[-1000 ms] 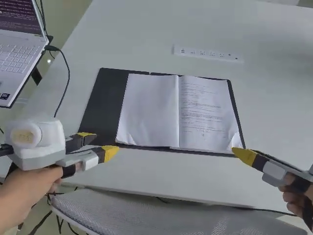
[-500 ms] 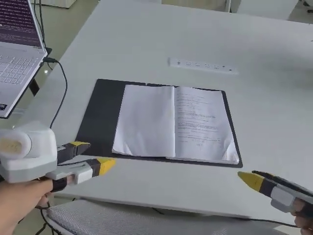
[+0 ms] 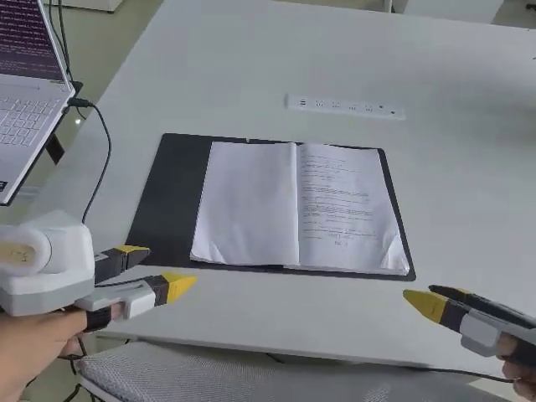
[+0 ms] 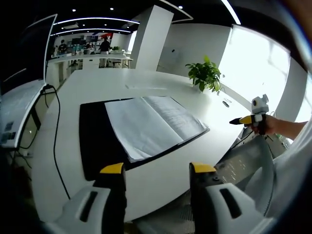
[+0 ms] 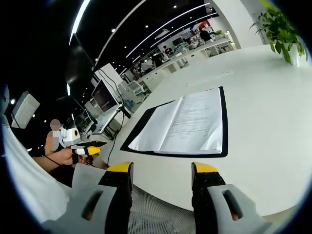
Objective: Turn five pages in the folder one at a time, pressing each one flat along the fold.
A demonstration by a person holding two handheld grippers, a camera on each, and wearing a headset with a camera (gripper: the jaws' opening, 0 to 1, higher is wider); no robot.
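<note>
**Head view.** The folder lies open on the desk, its fold running away from the person. The right gripper hovers off the folder's near right corner, close to the curled right page. The left gripper hangs off the near left corner.

**Left gripper view.** Jaws wide and empty; the folder lies ahead, with bare desk between.

**Right gripper view.** Jaws wide and empty; the folder lies straight ahead. This gripper looks better placed to lift the page, and the desk right of the folder offers open room.
</note>
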